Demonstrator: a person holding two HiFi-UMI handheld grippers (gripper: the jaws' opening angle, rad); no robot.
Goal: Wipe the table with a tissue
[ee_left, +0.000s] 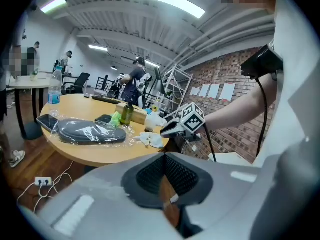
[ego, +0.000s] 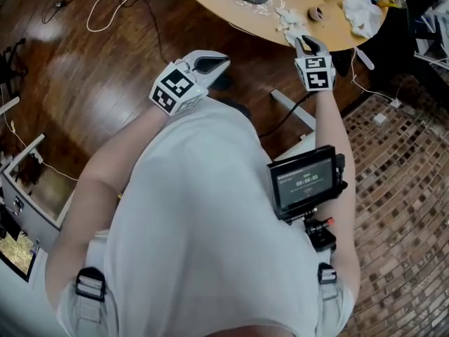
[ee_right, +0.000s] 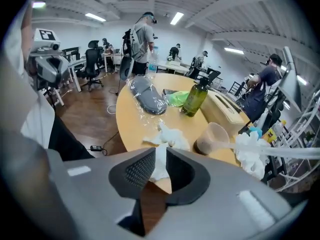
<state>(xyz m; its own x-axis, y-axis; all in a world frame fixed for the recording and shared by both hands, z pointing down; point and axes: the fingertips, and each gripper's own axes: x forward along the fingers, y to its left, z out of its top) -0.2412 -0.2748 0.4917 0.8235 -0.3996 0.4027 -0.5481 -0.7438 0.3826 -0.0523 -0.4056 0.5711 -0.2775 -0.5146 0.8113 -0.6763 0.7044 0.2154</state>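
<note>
While the round wooden bench (ego: 238, 9) is carrying a plastic-wrapped grey pad (ee_right: 146, 93), a green bottle (ee_right: 195, 98) and a cup (ee_right: 212, 138), the person is holding the left tongs (ego: 210, 63) over the floor, well apart from it. Its jaws are standing only narrowly apart, with nothing between them. The right tongs (ee_right: 160, 164) are pointing down at the bench's near edge. Their jaws are standing a little apart, with a white tail of the crumpled tissue (ee_right: 169, 134) rising between the pads; the tail is lying against one pad but not looking pinched. The tissue itself is lying on the bench right at that edge, near the cup. The risk, as I am judging it, is that the tongs are catching only that thin tail. Closing on it and sweeping could tear it or leave the wad behind, dragging toward the edge could drop it to the floor, and a wide sweep could knock the cup.
</note>
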